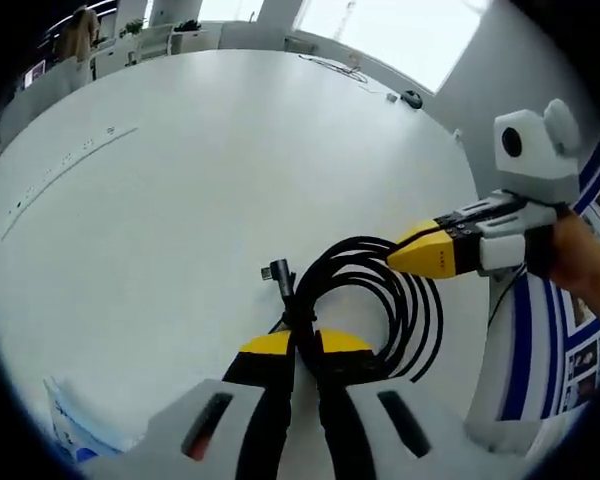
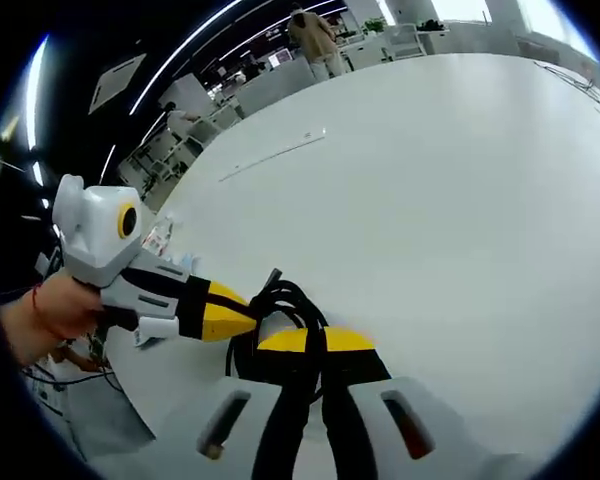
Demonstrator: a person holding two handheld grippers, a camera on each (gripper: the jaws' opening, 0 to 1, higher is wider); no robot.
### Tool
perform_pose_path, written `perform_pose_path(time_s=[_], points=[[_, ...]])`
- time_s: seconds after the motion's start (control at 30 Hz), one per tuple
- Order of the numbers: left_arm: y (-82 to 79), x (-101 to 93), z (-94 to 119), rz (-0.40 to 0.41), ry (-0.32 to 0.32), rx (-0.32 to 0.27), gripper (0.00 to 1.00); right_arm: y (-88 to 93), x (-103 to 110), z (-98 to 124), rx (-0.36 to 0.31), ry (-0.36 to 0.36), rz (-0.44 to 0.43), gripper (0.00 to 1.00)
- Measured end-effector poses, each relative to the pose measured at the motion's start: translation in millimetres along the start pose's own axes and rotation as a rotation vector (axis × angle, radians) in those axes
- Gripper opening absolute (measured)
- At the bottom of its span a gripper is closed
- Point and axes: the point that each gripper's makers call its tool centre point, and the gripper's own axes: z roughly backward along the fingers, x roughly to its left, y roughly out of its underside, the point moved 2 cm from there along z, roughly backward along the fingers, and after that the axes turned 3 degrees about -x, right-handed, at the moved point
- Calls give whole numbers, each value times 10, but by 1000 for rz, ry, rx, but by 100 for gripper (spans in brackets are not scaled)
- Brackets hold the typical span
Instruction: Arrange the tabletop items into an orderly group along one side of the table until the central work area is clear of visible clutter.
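Looking along my left gripper, I find its fingers pressed together on the coiled black cable, pinching a strand where the loops gather. The coil lies on the white counter just ahead, with its plug end sticking out to the left. My right gripper enters from the right, its yellow tip touching the far side of the coil. In the right gripper view, the right gripper has its fingers closed on the cable, and the left gripper meets the same bundle from the left, held by a hand. Farther off I note a small dark object near the counter's far edge.
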Motion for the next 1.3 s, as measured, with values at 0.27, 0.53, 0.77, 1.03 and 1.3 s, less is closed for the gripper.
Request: perform_pose_path(time_s=[0.27, 0.53, 0.77, 1.03, 1.3], points=[[15, 20, -36, 23, 0, -7, 5, 63, -52, -53, 18, 12, 5, 0], [0, 27, -39, 28, 3, -22, 5, 107, -82, -78, 39, 20, 10, 0], [6, 21, -34, 24, 10, -27, 6, 132, -96, -102, 36, 26, 11, 1], [40, 16, -12, 19, 18, -18, 9, 122, -117, -105, 27, 35, 9, 7], [43, -9, 12, 22, 29, -23, 17, 116, -112, -92, 27, 34, 17, 18]])
